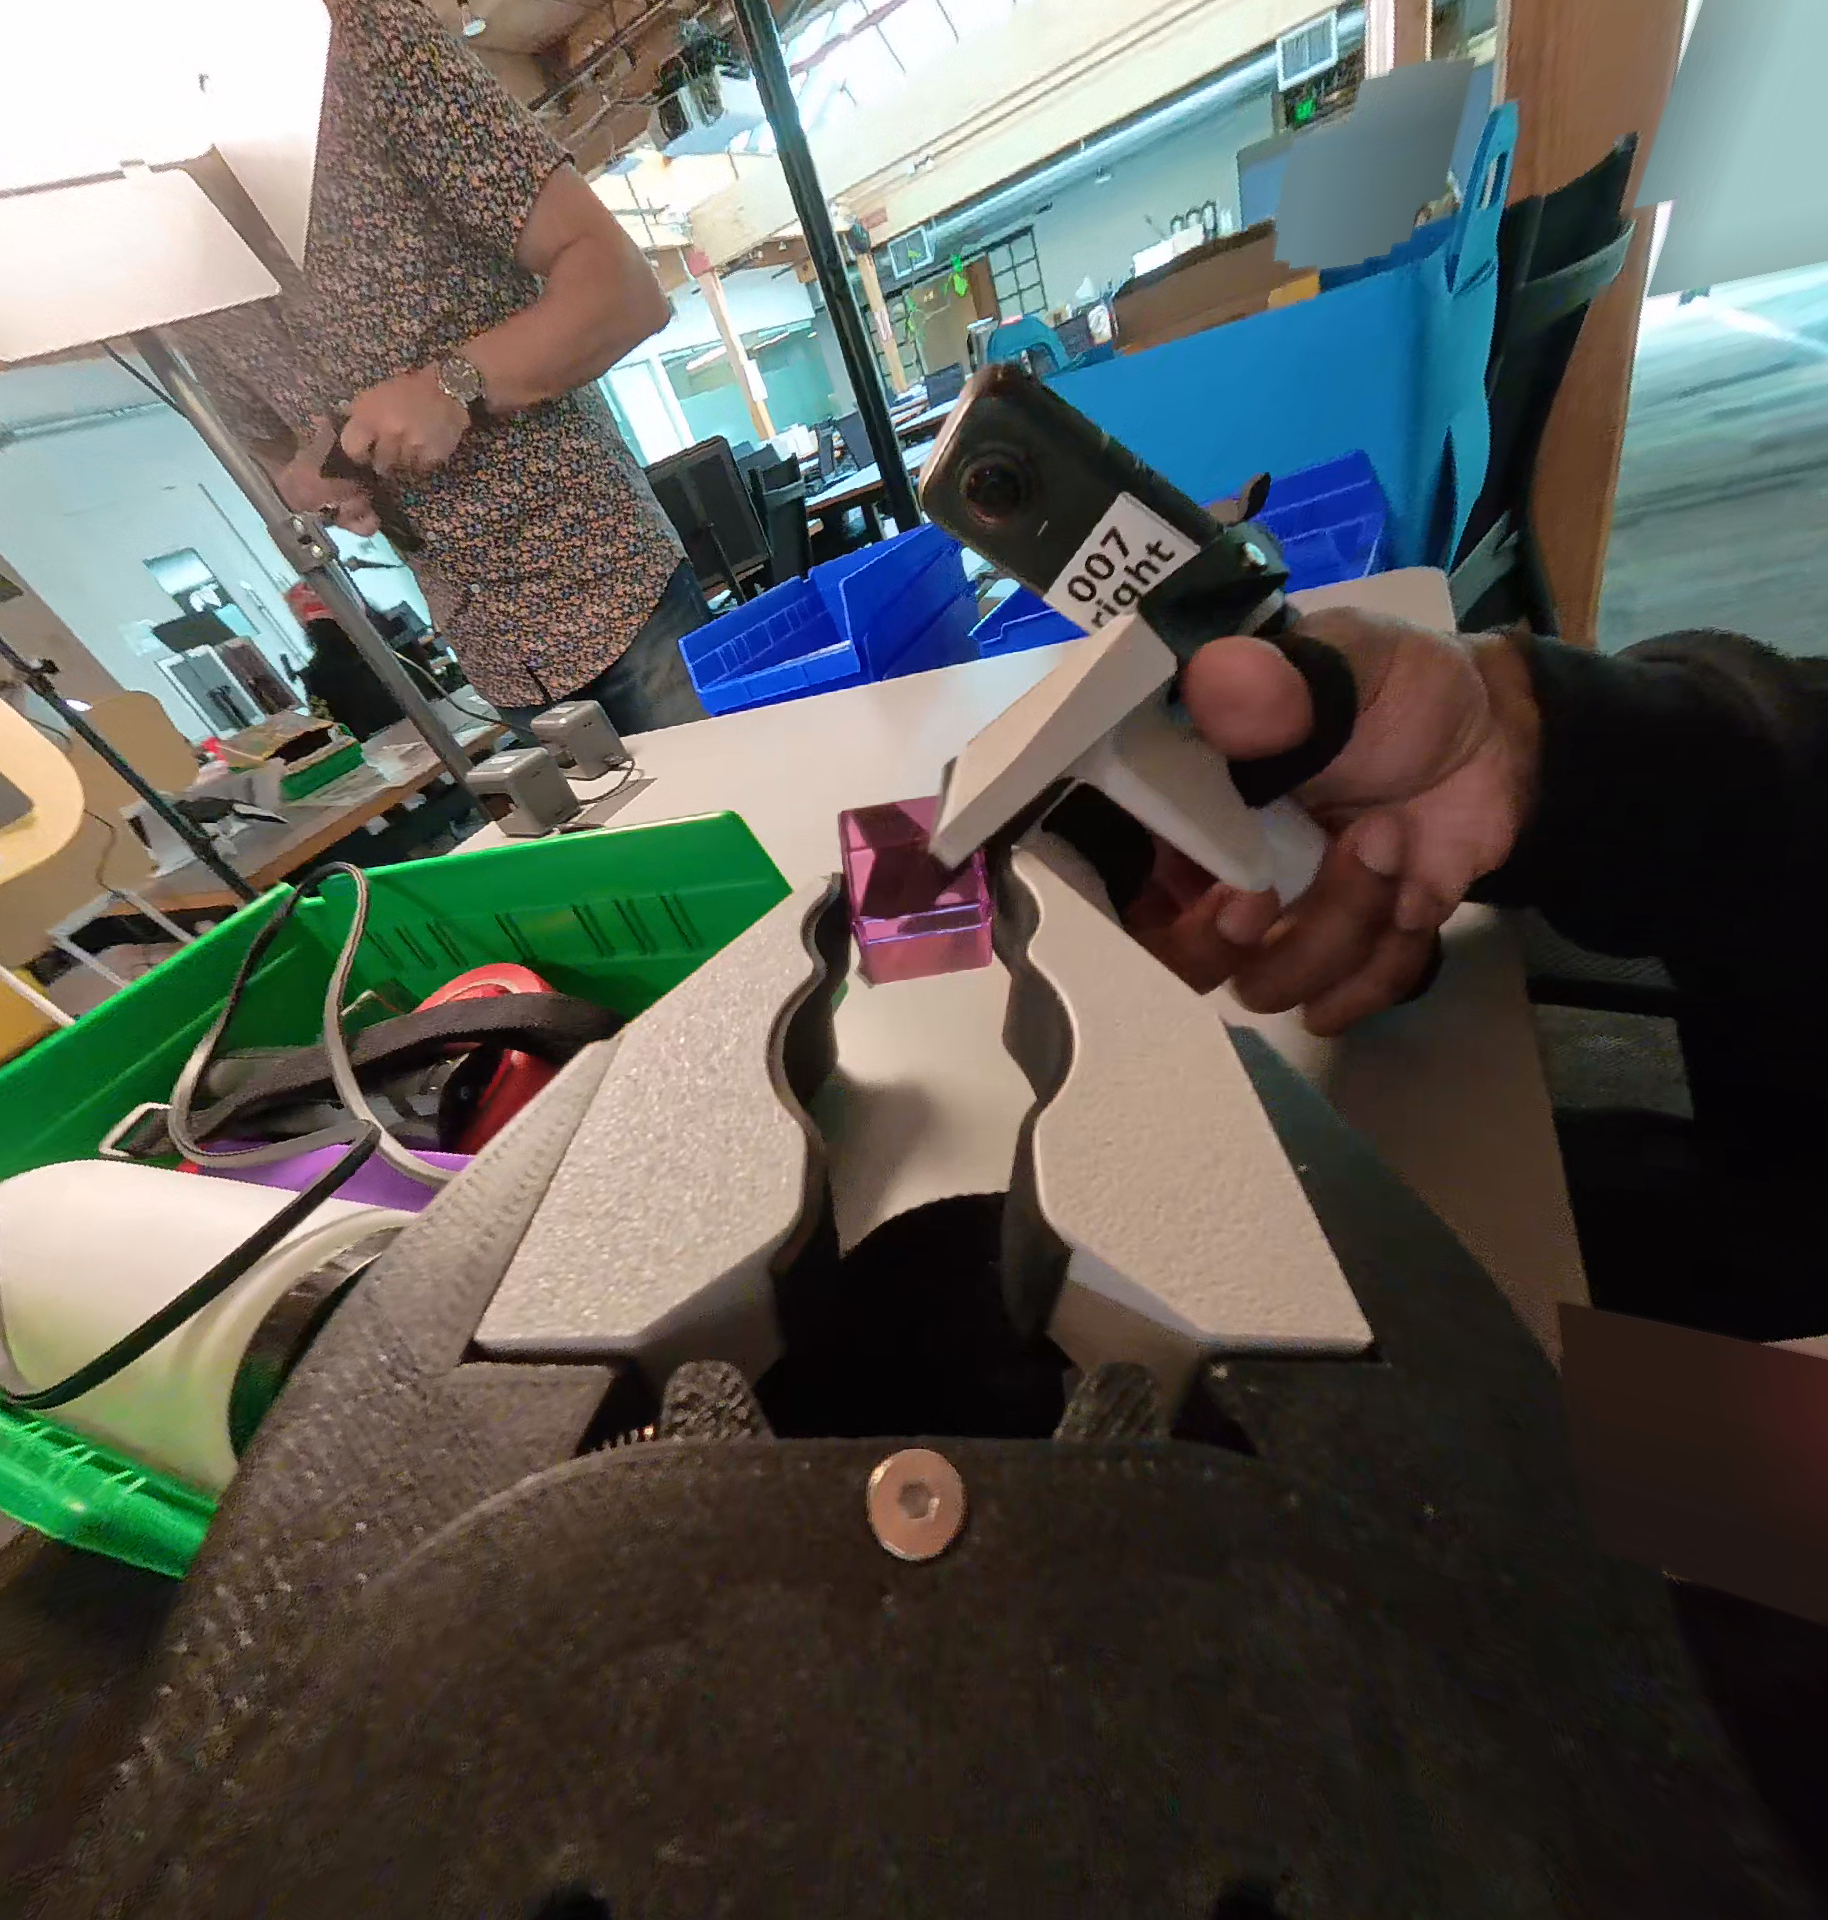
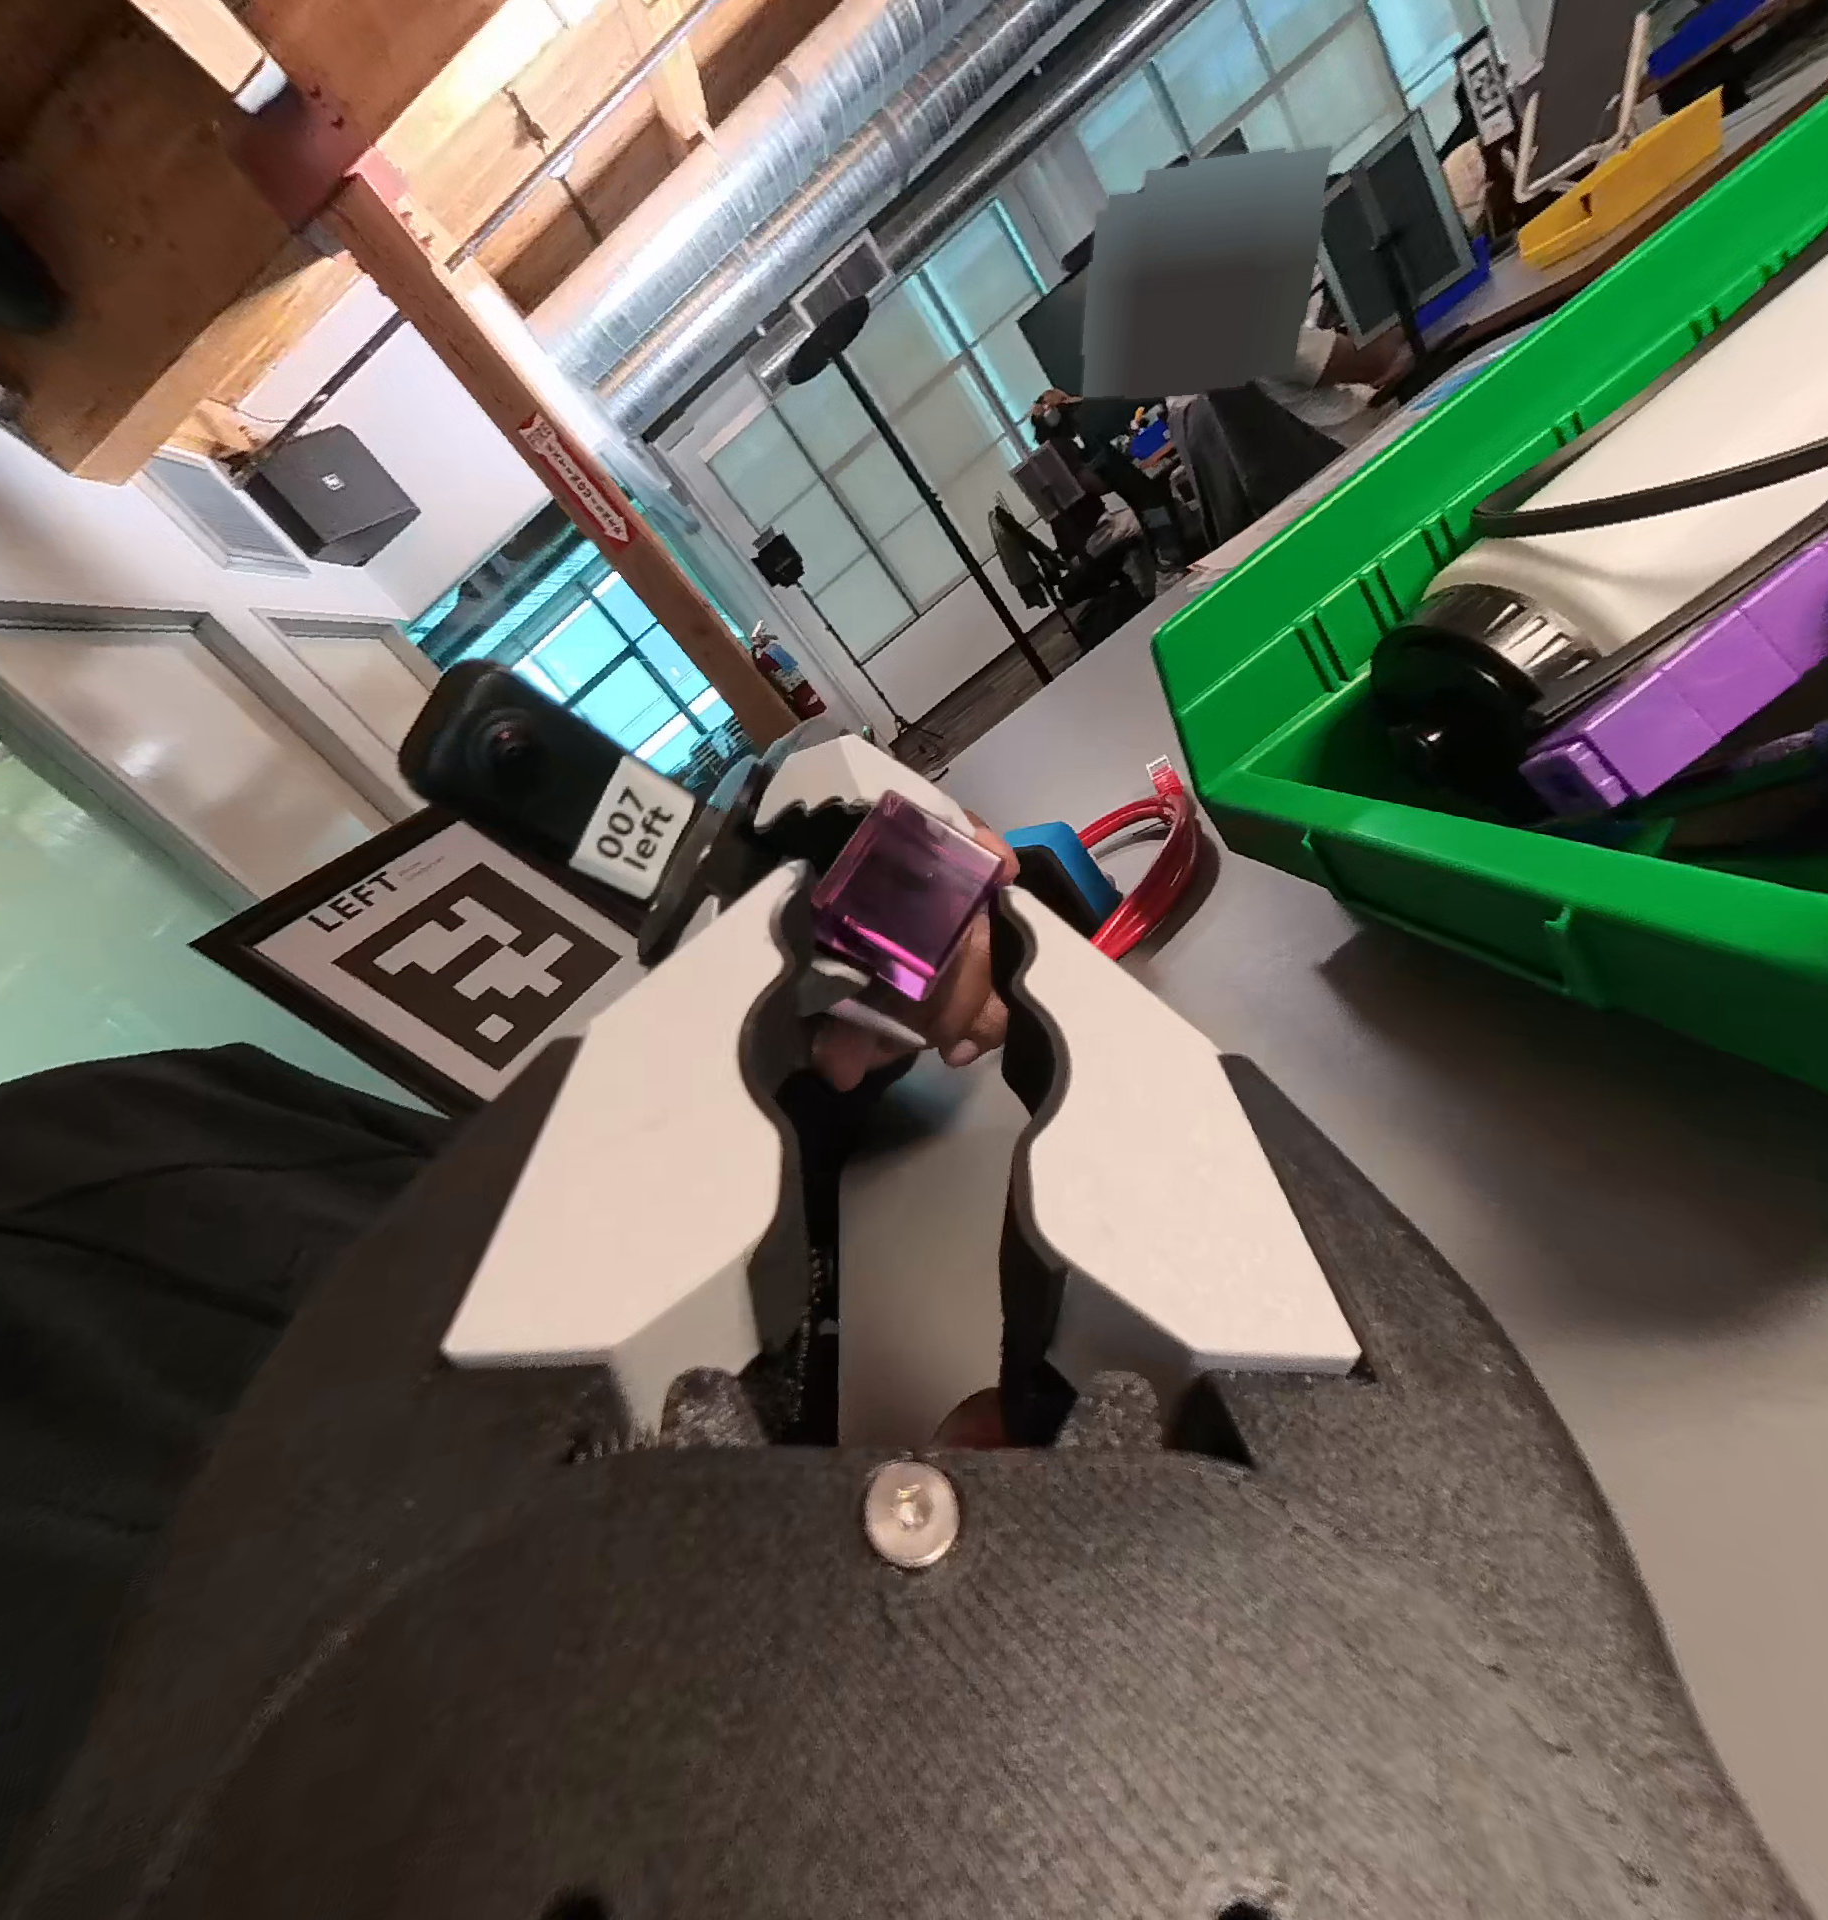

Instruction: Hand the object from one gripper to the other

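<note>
Both wrist cameras face each other closely, sharing the purple block (image 1: 920,899).

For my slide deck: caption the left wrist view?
Left gripper and right gripper meet at a purple block beside a green bin.

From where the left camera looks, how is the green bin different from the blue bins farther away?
The green bin is single and near, at the left; the blue bins are several, at the far side of the table. The green bin holds cables and a white roll; what the blue bins hold is hidden. Both are open plastic bins.
</note>
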Available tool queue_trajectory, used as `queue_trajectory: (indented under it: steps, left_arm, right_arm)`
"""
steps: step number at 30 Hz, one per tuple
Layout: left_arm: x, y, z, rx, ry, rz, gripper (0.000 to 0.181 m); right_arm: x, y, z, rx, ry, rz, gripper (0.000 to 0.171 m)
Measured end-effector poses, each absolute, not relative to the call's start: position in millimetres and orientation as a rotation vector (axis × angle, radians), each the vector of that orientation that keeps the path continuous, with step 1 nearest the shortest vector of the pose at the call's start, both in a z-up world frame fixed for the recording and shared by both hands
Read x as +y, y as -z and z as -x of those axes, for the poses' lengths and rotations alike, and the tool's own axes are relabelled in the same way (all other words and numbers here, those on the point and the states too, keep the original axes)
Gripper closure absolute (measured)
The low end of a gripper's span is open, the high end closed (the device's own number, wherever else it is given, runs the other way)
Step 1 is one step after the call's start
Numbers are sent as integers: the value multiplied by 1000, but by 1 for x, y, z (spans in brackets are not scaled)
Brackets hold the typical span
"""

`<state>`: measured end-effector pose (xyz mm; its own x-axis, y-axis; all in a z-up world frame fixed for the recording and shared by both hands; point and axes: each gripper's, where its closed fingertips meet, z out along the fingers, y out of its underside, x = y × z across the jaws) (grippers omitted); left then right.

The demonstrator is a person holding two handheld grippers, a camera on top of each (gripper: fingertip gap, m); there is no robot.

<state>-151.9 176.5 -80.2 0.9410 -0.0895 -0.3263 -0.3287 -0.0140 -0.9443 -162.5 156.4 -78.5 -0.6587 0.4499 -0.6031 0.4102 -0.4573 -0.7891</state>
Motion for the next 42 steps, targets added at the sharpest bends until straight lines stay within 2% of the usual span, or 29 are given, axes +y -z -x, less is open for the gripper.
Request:
queue_trajectory:
  steps: [5,11,15,20,22,26,28,29,31,34,36,38,40,42]
  left_arm:
    - [178,79,156,256,-142,1581,152]
    - [169,69,176,-98,413,1537,132]
    - [174,71,180,-288,581,1543,132]
    - [184,94,169,-354,590,1677,140]
    - [184,95,167,-356,626,1664,152]
    - [185,91,169,-373,678,1593,152]
    - [185,80,175,-432,745,1475,153]
    - [185,76,177,-454,787,1420,159]
    - [185,68,178,-485,850,1330,153]
    - [187,64,175,-496,895,1274,152]
    - [188,62,172,-477,904,1272,152]
    - [187,60,170,-425,864,1296,151]
    - [182,53,175,-355,742,1292,141]
    - [174,45,178,-242,562,1294,139]
  right_arm:
    - [162,74,168,-1570,-2227,1203,137]
    - [183,72,175,-1537,-1849,1005,137]
    - [179,81,180,-1610,-1495,832,137]
    - [168,93,183,-1675,-1288,707,137]
    - [170,96,184,-1683,-1236,688,137]
    - [173,88,184,-1625,-1252,695,139]
    - [175,79,182,-1568,-1277,696,134]
    - [174,76,181,-1547,-1294,695,130]
    - [174,72,181,-1512,-1293,696,128]
    - [179,69,185,-1463,-1239,712,144]
    - [181,68,184,-1455,-1255,722,144]
    - [182,66,183,-1452,-1355,782,144]
    - [184,63,181,-1437,-1575,913,145]
    - [188,62,181,-1397,-1821,1069,145]
